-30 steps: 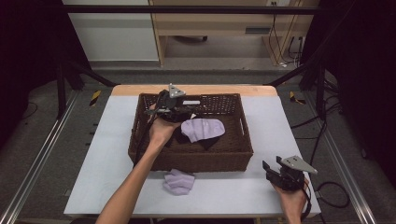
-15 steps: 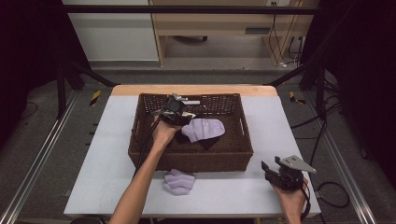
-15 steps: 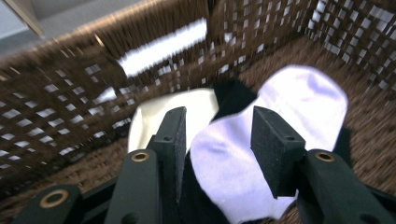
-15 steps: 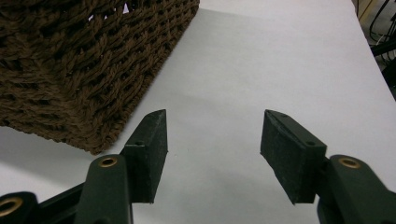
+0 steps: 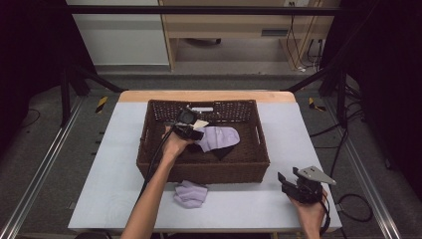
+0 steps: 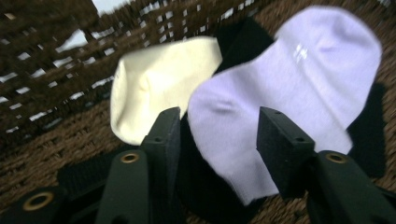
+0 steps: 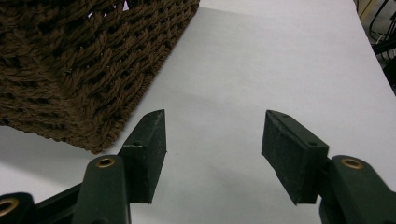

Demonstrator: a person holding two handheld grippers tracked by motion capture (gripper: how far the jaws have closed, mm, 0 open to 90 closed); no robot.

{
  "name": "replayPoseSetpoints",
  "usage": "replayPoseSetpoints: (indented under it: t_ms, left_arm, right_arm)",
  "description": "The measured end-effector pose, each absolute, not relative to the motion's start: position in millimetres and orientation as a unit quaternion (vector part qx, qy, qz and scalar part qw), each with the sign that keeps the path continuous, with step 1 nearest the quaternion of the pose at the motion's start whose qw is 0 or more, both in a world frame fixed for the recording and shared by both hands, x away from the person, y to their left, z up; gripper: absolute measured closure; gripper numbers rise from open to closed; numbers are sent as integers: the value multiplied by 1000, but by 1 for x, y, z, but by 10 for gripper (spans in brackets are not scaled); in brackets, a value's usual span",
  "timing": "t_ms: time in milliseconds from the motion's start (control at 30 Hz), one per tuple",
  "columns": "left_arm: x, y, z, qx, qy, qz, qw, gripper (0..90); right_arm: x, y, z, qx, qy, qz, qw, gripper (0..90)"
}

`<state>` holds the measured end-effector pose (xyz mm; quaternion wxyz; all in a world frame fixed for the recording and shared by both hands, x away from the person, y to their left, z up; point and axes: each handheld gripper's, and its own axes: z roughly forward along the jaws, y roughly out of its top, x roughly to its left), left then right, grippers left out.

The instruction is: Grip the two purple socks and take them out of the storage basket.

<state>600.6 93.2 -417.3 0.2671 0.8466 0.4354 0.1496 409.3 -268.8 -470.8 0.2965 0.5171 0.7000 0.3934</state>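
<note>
Two grippers, left gripper (image 6: 218, 135) jaws released over lilac sock (image 6: 285, 93) in wicker basket (image 5: 149, 144), cream sock (image 6: 161, 79) beside it, right gripper (image 7: 212, 144) jaws released above white table (image 7: 261, 60).

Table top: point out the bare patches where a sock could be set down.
Bare table left of the wicker basket, right of it above the right gripper, and along the front edge beyond the folded purple sock. Inside the basket, socks crowd the middle around the left gripper.

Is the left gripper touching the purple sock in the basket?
Cannot tell. In the left gripper view the left gripper has open jaws either side of the purple sock; contact or a gap isn't plain.
</note>
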Motion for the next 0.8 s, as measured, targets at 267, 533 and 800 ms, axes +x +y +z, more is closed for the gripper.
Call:
replayPoseSetpoints:
  t_ms: [267, 533, 800]
  left_arm:
    - [603, 93, -421, 857, 440, 111, 245, 660]
    - [601, 96, -418, 852, 446, 98, 256, 890]
    - [601, 95, -418, 847, 444, 129, 262, 666]
  right_arm:
    - [409, -267, -471, 515, 703, 393, 293, 410]
    - [409, -268, -471, 515, 704, 391, 293, 422]
    - [408, -271, -472, 517, 700, 393, 296, 431]
